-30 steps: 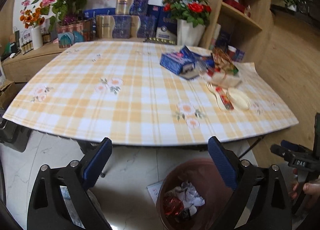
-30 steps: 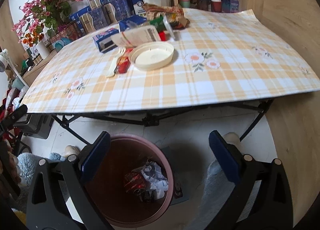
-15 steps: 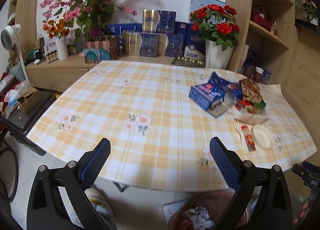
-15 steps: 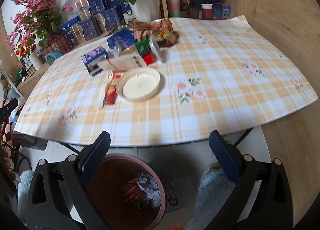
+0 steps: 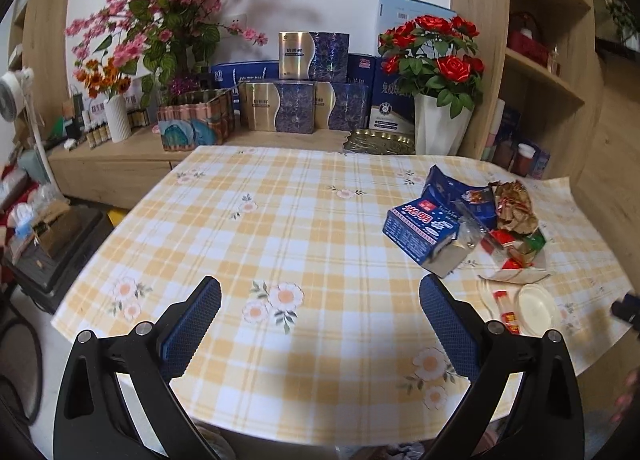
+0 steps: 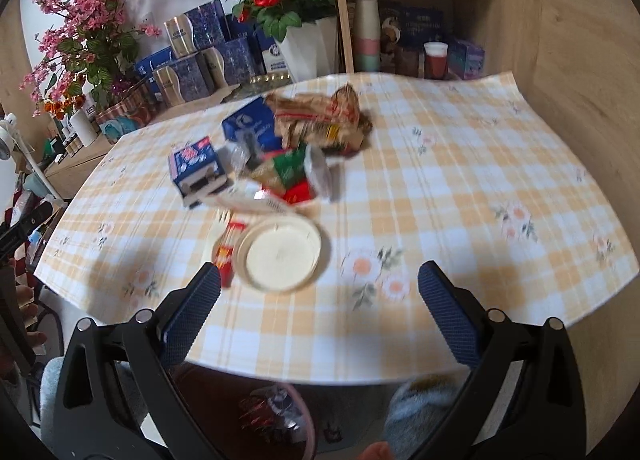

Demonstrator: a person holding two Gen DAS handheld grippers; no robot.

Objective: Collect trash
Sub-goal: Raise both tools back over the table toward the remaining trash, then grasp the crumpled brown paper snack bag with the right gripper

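Some trash sits in the bin under the tabletop, but the lid, carton and wrappers remain, both claws wide and empty.

Rising and tilting up, both views climbing from the floor toward the counter. Left gripper lifting from above the bin to hanging over the near edge of the counter, jaws wide and empty throughout; bin slipping out of sight below, only a scrap of its contents showing at the bottom edge. Right gripper likewise coming up and closing in on the litter: round white lid now just ahead of the left jaw, red packet beside it, blue carton and crumpled wrappers farther ahead. Trash bin sinking below the counter edge, blurring with the motion.
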